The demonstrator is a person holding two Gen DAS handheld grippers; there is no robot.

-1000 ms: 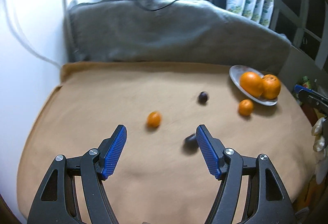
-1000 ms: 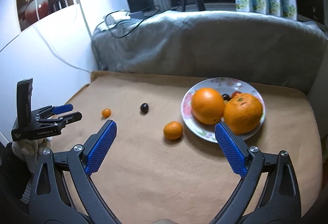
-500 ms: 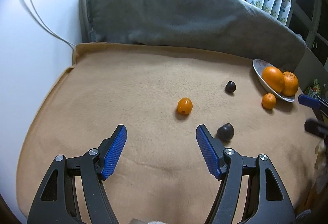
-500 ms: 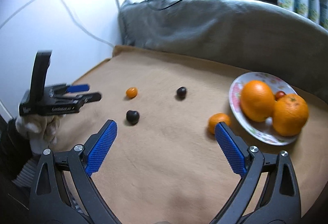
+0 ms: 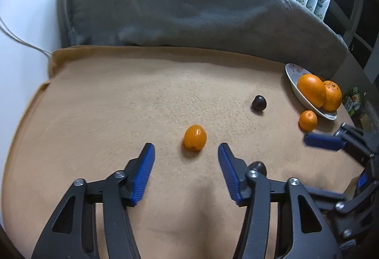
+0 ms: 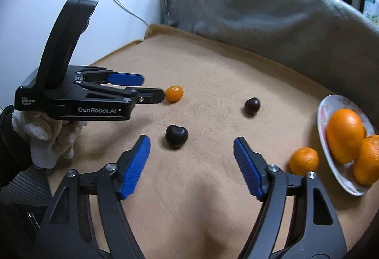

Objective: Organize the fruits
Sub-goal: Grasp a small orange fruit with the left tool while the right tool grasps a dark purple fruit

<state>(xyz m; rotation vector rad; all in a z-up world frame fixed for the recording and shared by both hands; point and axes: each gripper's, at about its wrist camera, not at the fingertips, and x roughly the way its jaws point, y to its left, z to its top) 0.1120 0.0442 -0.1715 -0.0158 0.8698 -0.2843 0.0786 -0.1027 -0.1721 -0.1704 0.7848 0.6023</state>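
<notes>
Tan fuzzy cloth table cover: matt, soft nap. Grey fleece blanket, upper frame: matt. Small orange kumquat: glossy, smooth. Dark round cherry: shiny. White floral ceramic plate, right edge: glazed. Blue ribbed finger pads: matt, rubber-like.

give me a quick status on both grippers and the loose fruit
Left gripper closing, fingers either side of the kumquat, no contact yet. Right gripper closing near a dark cherry, empty. Nothing in the way.

Dim indoor light, heavy fisheye bending, dark corners, slight motion blur.
</notes>
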